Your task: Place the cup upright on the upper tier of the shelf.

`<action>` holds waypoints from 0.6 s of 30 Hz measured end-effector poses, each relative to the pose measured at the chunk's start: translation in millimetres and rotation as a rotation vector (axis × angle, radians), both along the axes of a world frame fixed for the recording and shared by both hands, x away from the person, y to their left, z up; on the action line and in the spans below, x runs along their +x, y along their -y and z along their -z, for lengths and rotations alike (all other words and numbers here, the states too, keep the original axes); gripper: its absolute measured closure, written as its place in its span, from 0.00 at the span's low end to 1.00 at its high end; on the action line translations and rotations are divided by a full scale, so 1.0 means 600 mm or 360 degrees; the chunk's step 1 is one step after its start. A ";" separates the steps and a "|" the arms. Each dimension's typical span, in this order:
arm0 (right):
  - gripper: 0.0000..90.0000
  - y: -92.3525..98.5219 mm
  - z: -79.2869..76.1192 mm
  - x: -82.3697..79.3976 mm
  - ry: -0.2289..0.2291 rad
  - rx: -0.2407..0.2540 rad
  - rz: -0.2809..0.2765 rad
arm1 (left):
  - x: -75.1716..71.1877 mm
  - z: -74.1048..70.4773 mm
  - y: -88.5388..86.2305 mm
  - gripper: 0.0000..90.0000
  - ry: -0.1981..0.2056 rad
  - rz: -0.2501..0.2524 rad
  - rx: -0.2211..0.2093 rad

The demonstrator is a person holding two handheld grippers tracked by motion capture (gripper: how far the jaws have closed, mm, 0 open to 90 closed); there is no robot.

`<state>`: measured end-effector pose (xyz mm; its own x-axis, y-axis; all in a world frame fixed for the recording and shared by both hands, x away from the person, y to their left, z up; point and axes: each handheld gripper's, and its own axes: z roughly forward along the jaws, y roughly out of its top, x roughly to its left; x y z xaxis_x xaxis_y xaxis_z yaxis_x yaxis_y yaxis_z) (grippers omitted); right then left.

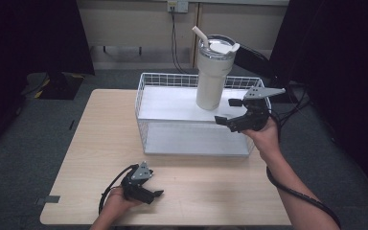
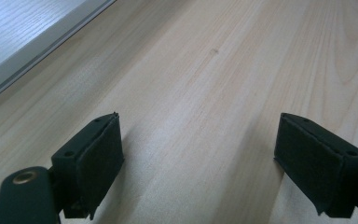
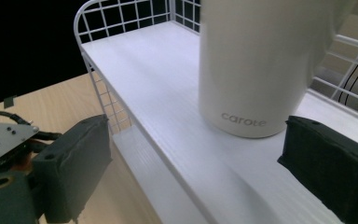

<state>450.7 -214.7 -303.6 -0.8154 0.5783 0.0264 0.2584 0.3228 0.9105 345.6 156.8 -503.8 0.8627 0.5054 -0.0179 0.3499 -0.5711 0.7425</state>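
The tall cream steel tumbler with lid and straw stands upright on the white wire rack's upper shelf, far right; likely smooth, top-heavy (grip low). Right gripper gapes empty just beside it; left gripper rests open

Right gripper view: tumbler cut off by the top edge — lid and straw out of frame. High view: the wire rack has its right end hidden behind the right tool.
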 end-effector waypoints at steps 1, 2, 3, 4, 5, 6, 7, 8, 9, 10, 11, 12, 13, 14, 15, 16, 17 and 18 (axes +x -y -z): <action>0.08 -0.001 0.000 -0.002 0.0005 -0.0011 -0.0007 | 0.000 0.000 0.000 0.16 0.0001 0.0000 0.0000; 0.08 -0.002 0.000 -0.007 0.0005 -0.0012 -0.0022 | 0.000 0.000 0.000 0.16 0.0001 0.0000 0.0001; 0.08 -0.002 -0.001 -0.011 0.0004 0.0000 -0.0034 | 0.000 0.000 0.000 0.16 0.0001 0.0000 0.0000; 0.08 -0.002 -0.001 -0.011 0.0004 0.0000 -0.0034 | 0.000 0.000 0.000 0.16 0.0001 0.0000 0.0000; 0.08 -0.002 -0.002 -0.016 0.0013 0.0000 -0.0045 | 0.000 0.000 0.000 0.16 0.0000 0.0000 0.0000; 0.08 -0.002 -0.002 -0.019 0.0022 -0.0007 -0.0051 | 0.000 0.000 0.000 0.16 0.0000 0.0001 0.0000; 0.08 -0.003 -0.002 -0.022 0.0025 -0.0012 -0.0057 | 0.000 0.000 0.000 0.16 -0.0002 0.0001 -0.0001; 0.08 -0.003 -0.002 -0.022 0.0025 -0.0012 -0.0057 | 0.000 0.000 0.000 0.16 -0.0002 0.0001 -0.0001; 0.08 -0.003 -0.001 -0.025 0.0023 -0.0023 -0.0061 | 0.000 0.000 0.000 0.16 -0.0001 0.0001 -0.0001; 0.08 -0.002 0.001 -0.028 0.0026 -0.0025 -0.0072 | 0.000 0.000 0.000 0.16 -0.0002 0.0000 -0.0001; 0.08 -0.001 0.003 -0.033 0.0028 -0.0025 -0.0080 | 0.000 0.000 0.000 0.16 -0.0003 0.0000 -0.0001; 0.08 0.000 0.005 -0.036 0.0030 -0.0035 -0.0085 | 0.000 0.000 0.000 0.16 -0.0003 0.0000 -0.0001; 0.08 0.000 0.005 -0.036 0.0030 -0.0035 -0.0085 | 0.000 0.000 0.000 0.16 -0.0003 -0.0001 -0.0002; 0.08 0.002 0.009 -0.042 0.0030 -0.0031 -0.0094 | 0.000 0.000 0.000 0.16 0.0000 0.0008 0.0013; 0.08 0.003 0.012 -0.044 0.0022 -0.0021 -0.0099 | 0.000 0.000 0.000 0.16 0.0000 0.0009 0.0013; 0.08 0.003 0.012 -0.044 0.0022 -0.0021 -0.0099 | 0.000 0.000 0.000 0.16 0.0000 0.0009 0.0013; 0.08 0.005 0.017 -0.050 0.0016 -0.0012 -0.0113 | 0.000 0.000 0.000 0.16 0.0000 0.0008 0.0013; 0.08 0.005 0.017 -0.050 0.0016 -0.0012 -0.0113 | 0.000 0.000 0.000 0.16 0.0000 0.0009 0.0013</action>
